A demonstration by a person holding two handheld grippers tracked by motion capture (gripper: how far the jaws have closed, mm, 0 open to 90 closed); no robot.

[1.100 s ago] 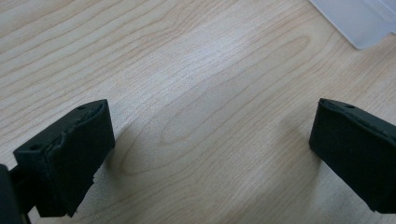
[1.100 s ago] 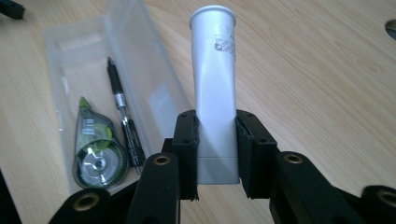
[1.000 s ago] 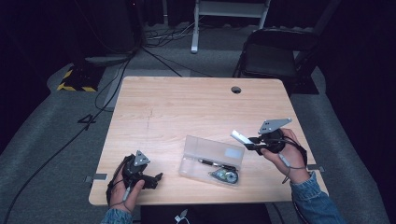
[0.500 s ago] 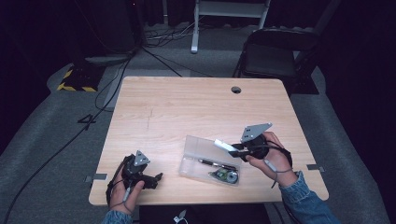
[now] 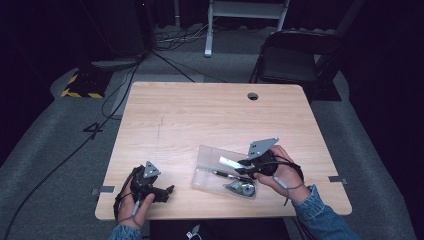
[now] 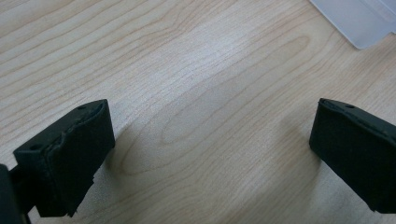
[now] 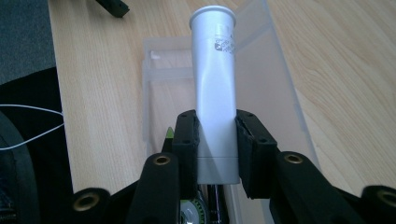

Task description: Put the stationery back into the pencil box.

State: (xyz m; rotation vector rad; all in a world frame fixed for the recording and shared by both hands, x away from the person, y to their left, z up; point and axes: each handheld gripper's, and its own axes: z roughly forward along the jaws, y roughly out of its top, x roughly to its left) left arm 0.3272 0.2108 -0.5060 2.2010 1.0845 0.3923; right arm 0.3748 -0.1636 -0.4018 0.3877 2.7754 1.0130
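My right gripper (image 5: 239, 164) (image 7: 217, 149) is shut on the lower end of a white cylindrical tube (image 5: 229, 162) (image 7: 215, 70). The tube points left and hangs over a clear plastic box (image 5: 210, 155) (image 7: 275, 93) lying near the table's front edge. In the box lie a dark pen (image 5: 225, 175) and a round item with green on it (image 5: 240, 188). My left gripper (image 5: 167, 190) (image 6: 210, 154) rests at the front left of the table, jaws wide open with only bare wood between them. A corner of the box (image 6: 359, 18) lies ahead of it.
The wooden table (image 5: 200, 115) has a cable hole (image 5: 253, 96) at the back right. A black chair (image 5: 290, 60) stands behind the table and cables run over the floor at the left. The table's front edge is close to both hands.
My right gripper has carried the white tube to the left and slightly down, from beside the box's right end to above the box. The left gripper has stayed where it was.
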